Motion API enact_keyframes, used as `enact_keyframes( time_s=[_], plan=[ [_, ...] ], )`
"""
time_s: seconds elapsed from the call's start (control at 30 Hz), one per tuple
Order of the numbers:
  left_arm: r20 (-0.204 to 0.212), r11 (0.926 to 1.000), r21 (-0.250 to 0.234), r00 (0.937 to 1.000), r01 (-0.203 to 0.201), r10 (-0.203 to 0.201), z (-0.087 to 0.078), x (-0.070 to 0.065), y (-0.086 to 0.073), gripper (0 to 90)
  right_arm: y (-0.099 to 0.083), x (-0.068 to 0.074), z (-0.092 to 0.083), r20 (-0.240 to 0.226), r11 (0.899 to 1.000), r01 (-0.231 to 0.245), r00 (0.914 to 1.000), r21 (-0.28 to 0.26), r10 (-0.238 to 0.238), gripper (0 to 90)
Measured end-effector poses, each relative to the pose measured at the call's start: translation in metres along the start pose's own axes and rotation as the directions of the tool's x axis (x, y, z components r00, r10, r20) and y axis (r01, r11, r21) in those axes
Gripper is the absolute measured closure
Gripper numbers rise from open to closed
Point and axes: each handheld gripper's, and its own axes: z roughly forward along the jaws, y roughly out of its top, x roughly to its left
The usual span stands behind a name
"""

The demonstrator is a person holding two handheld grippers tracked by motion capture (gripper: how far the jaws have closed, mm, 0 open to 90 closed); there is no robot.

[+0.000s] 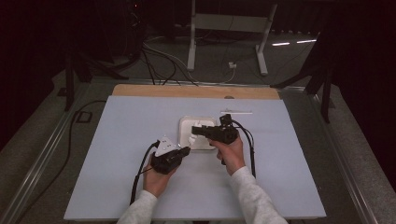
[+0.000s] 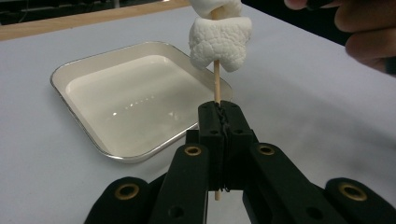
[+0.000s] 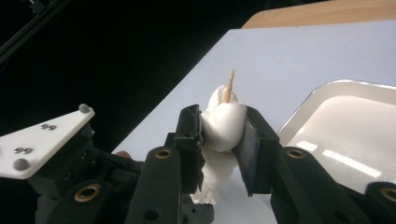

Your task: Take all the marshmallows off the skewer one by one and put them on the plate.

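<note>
In the left gripper view the upper marshmallow is cut off by the top edge, the skewer is hidden inside the lower marshmallow, and the tongs' pads cover its lower stretch.

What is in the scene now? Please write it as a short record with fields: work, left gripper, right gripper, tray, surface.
work: marshmallows being threaded on a wooden skewer
left gripper: shut on the skewer, holding it upright beside the tray
right gripper: jaws squeeze the top marshmallow; the skewer tip pokes out above it
lower marshmallow: on the skewer, above the left jaws
tray: white, square, nothing in it
surface: pale blue sheet on the table
</note>
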Motion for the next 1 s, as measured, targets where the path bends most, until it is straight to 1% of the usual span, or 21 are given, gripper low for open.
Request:
enact_keyframes(
  time_s=[0.03,0.07,0.17,0.2,0.23,0.27,0.3,0.37,0.43,0.47,0.5,0.57,0.67,0.77,0.8,0.83,0.87,0.9,0.93,0.97,1.0],
  plan=[
    [-0.002,1.0,0.0,1.0,0.0,0.0,0.0,0.0,0.0,90.0,0.0,0.0,0.0,0.0,1.0,0.0,1.0,0.0,0.0,72.9],
    [-0.004,1.0,-0.002,1.0,0.002,-0.002,0.0,0.001,0.0,90.0,0.0,0.001,0.0,0.013,1.0,0.01,0.9999,0.0,-0.01,76.5],
    [-0.005,1.0,-0.008,1.0,-0.001,0.001,-0.001,0.002,0.0,90.0,0.001,0.002,-0.001,0.025,1.0,0.005,0.9997,-0.01,-0.005,78.5],
    [-0.003,0.9999,-0.015,1.0,0.003,-0.003,-0.001,0.002,0.0,90.0,0.003,0.002,-0.003,0.035,1.0,-0.007,0.9994,-0.03,0.008,79.5],
    [-0.009,0.9998,-0.018,0.9999,-0.007,0.007,-0.002,0.002,0.0,90.0,0.003,0.002,-0.003,0.035,1.0,-0.007,0.9994,-0.03,0.008,79.5],
    [-0.011,0.9997,-0.024,0.9999,-0.008,0.008,-0.002,0.002,0.0,90.0,0.004,0.001,-0.006,0.038,0.999,-0.019,0.999,-0.051,0.021,79.7],
    [-0.009,0.9996,-0.026,0.9999,-0.009,0.009,-0.002,0.002,0.0,90.0,0.005,0.001,-0.007,0.042,0.998,-0.021,0.9989,-0.055,0.023,79.7],
    [-0.011,0.9995,-0.025,0.9997,-0.02,0.02,-0.002,0.001,-0.001,90.0,0.005,0.001,-0.008,0.043,0.998,-0.026,0.9987,-0.06,0.029,79.7],
    [-0.012,0.9993,-0.032,0.9997,-0.022,0.021,-0.002,0.0,0.0,90.0,0.006,-0.001,-0.01,0.038,0.996,-0.038,0.9984,-0.082,0.042,79.7],
    [-0.012,0.9991,-0.033,0.9996,-0.024,0.024,-0.002,0.0,0.0,90.0,0.006,-0.001,-0.01,0.038,0.996,-0.038,0.9984,-0.082,0.042,79.7],
    [-0.01,0.999,-0.033,0.9995,-0.03,0.029,-0.003,0.0,0.0,90.0,0.008,-0.002,-0.013,0.025,0.993,-0.061,0.9976,-0.099,0.064,79.7],
    [-0.012,0.9988,-0.035,0.9993,-0.035,0.034,-0.004,0.0,0.0,90.0,0.008,-0.003,-0.015,0.023,0.992,-0.067,0.9973,-0.111,0.07,79.7],
    [-0.026,0.9981,-0.026,0.9981,-0.056,0.055,-0.005,0.0,0.0,90.0,0.009,-0.004,-0.017,0.024,0.991,-0.071,0.9969,-0.116,0.074,79.8],
    [-0.031,0.9976,-0.017,0.9973,-0.068,0.067,-0.004,-0.001,-0.001,90.0,0.011,-0.007,-0.021,0.024,0.986,-0.089,0.9954,-0.14,0.093,79.9],
    [-0.038,0.9972,0.005,0.9965,-0.074,0.074,-0.003,-0.001,-0.001,90.0,0.011,-0.007,-0.021,0.024,0.986,-0.089,0.9954,-0.14,0.093,79.9],
    [-0.072,0.9922,0.065,0.9912,-0.107,0.111,0.0,-0.001,-0.006,90.0,0.016,-0.01,-0.036,0.013,0.96,-0.121,0.9917,-0.252,0.128,81.1],
    [-0.071,0.9917,0.083,0.9919,-0.099,0.105,0.001,0.001,-0.011,90.0,0.016,-0.01,-0.036,0.013,0.96,-0.121,0.9917,-0.252,0.128,81.1],
    [-0.08,0.9932,0.087,0.9933,-0.077,0.084,0.001,0.004,-0.014,90.0,0.021,-0.013,-0.045,-0.01,0.944,-0.152,0.9877,-0.292,0.156,81.1],
    [-0.079,0.9967,0.067,0.9956,-0.045,0.051,0.0,0.007,-0.012,90.0,0.027,-0.015,-0.058,-0.006,0.933,-0.155,0.9867,-0.326,0.162,81.1],
    [-0.078,0.9984,0.049,0.9964,-0.029,0.033,-0.002,0.009,-0.009,90.0,0.034,-0.015,-0.07,0.03,0.935,-0.121,0.99,-0.332,0.138,80.8],
    [-0.081,0.9993,0.033,0.9965,-0.02,0.023,-0.003,0.009,-0.007,90.0,0.039,-0.014,-0.077,0.058,0.947,-0.092,0.9917,-0.308,0.115,80.5]
  ],
)
